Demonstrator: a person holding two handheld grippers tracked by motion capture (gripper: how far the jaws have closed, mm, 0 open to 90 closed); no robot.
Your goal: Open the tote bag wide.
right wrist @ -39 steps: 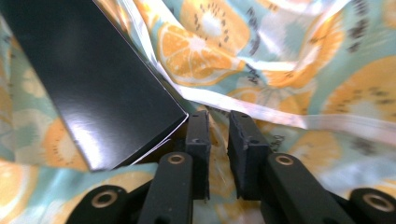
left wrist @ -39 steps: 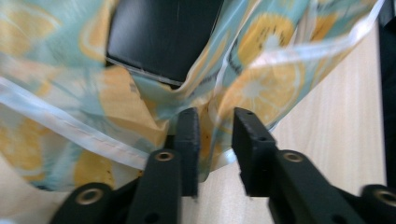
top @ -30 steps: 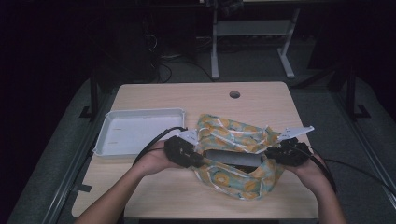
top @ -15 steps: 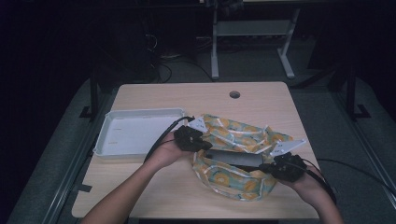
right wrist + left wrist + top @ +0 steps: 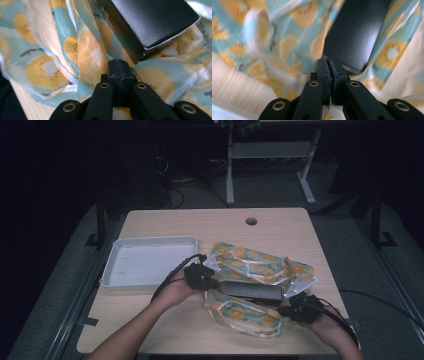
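While the black box (image 5: 250, 290) lies on the fruit-print bag (image 5: 260, 270) on the table (image 5: 200, 225), the left gripper (image 5: 331, 65) is clamped on the bag beside the box's end. The right gripper (image 5: 119, 65) is closed on the bag at the box's other end.

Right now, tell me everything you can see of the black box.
The black box is a long, flat carton, matte black with a faint sheen and pale edges at its end flaps, so it looks like cardboard. It lies closed and flat on the fruit-print wrap, lengthwise between the left gripper and right gripper. Both are shut at its ends; whether they touch it is unclear.
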